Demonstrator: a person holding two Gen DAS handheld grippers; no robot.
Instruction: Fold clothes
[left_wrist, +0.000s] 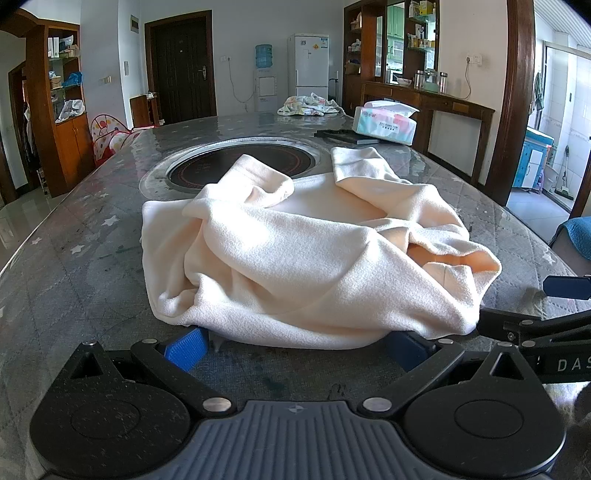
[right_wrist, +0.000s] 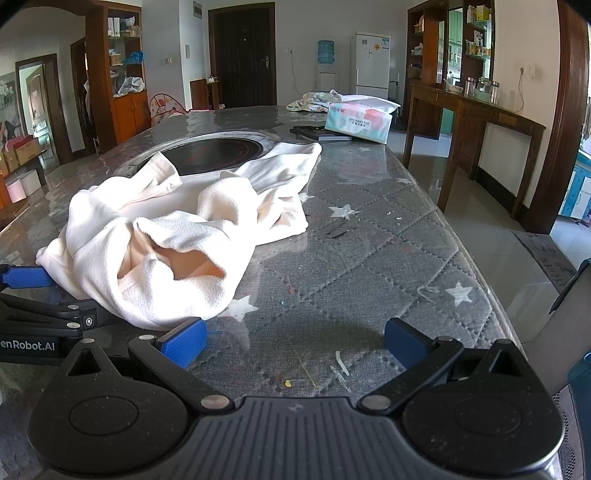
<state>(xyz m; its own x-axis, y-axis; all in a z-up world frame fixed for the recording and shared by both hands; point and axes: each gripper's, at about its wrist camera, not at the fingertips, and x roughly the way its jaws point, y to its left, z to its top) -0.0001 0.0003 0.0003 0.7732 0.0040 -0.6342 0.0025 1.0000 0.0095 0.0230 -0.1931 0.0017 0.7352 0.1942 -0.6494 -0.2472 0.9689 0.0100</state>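
Note:
A cream fleece garment (left_wrist: 306, 251) lies crumpled on the grey quilted table (left_wrist: 74, 266), its far edge over a round black cooktop (left_wrist: 243, 162). My left gripper (left_wrist: 295, 345) is open, its blue pads (left_wrist: 186, 349) low at the garment's near hem, which drapes just over the gap. In the right wrist view the same garment (right_wrist: 166, 240) lies to the left. My right gripper (right_wrist: 295, 341) is open over bare table, its left pad (right_wrist: 184, 341) touching or almost touching the garment's near corner. Each gripper shows at the edge of the other's view.
A tissue box (left_wrist: 386, 120) rests on a dark flat tray (left_wrist: 345, 136) at the far right of the table. A patterned cloth (left_wrist: 308, 105) is bunched at the far end. The table's right edge (right_wrist: 491, 280) drops to a tiled floor, with a wooden sideboard (right_wrist: 480, 122) beyond.

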